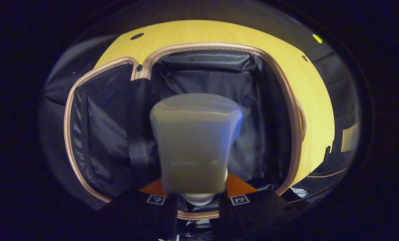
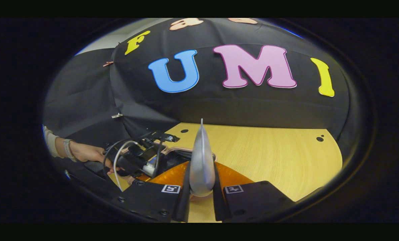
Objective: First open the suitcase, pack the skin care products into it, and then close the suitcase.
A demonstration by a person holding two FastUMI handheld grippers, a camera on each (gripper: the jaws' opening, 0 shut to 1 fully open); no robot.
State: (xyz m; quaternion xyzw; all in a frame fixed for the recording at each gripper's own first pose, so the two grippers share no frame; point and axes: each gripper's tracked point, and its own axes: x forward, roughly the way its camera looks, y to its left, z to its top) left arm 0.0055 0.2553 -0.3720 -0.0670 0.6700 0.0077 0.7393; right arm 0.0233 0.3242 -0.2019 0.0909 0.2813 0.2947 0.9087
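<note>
Item: pale tube (image 1: 195, 144), pinched in the left gripper (image 1: 196, 197) above the open suitcase (image 1: 216, 80) on the tabletop (image 1: 313, 100), likely for lowering into the dark lining. Item: second tube (image 2: 202, 160), clamped edge-on in the right gripper (image 2: 201, 192), apparently waiting its turn.

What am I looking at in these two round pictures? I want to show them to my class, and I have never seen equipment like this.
A person holds a two-finger gripper in each hand, and each gripper carries a camera looking along its fingers. In the left gripper view, the left gripper holds a pale tube over the open suitcase, which lies on a wooden table. In the right gripper view, the right gripper grips a second, silver tube edge-on; farther off are the person's hand and the other gripper.
</note>
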